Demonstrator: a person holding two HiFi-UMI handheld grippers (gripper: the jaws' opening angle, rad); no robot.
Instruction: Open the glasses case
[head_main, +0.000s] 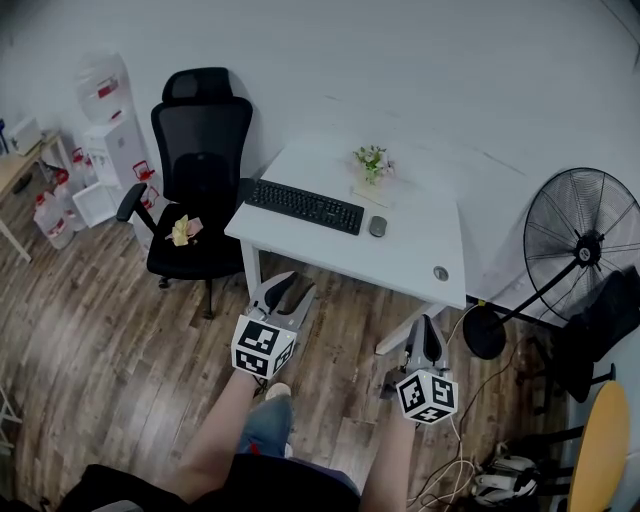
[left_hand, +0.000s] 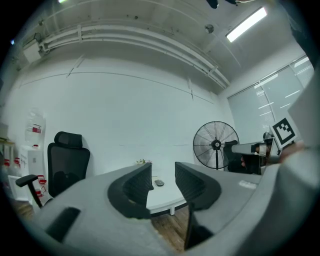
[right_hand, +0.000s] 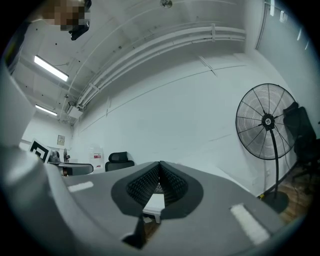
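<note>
Standing back from a white desk (head_main: 420, 245) on a wood floor (head_main: 100, 340), a person holds a gripper in each hand, both aimed forward at the desk and roughly level. A black chair (head_main: 200, 150) stands at the desk's left and a fan (head_main: 585, 245) stands well off to its right. On the desk lie a keyboard (head_main: 305, 207), a small plant (head_main: 372, 162) behind it, and a small dark oval (head_main: 377, 227) just right of the keyboard. That oval may be the case or only a mouse; it is too small to tell, and no other case shows. The step in hand looks like the approach, with the opening not yet begun. To do it well, first get close enough to confirm the case, then bring both grippers in over the front edge. One should pin the base while the other catches the lid's lip on the side away from the hinge. Any jaws that are together must part first. Both bare forearms reach out side by side. The left gripper (head_main: 292, 290) sits short of the front edge, toward its left end, jaws apart with nothing between them. The right gripper (head_main: 427, 330) sits short of the right end, jaws together at the tips, gripping nothing.
</note>
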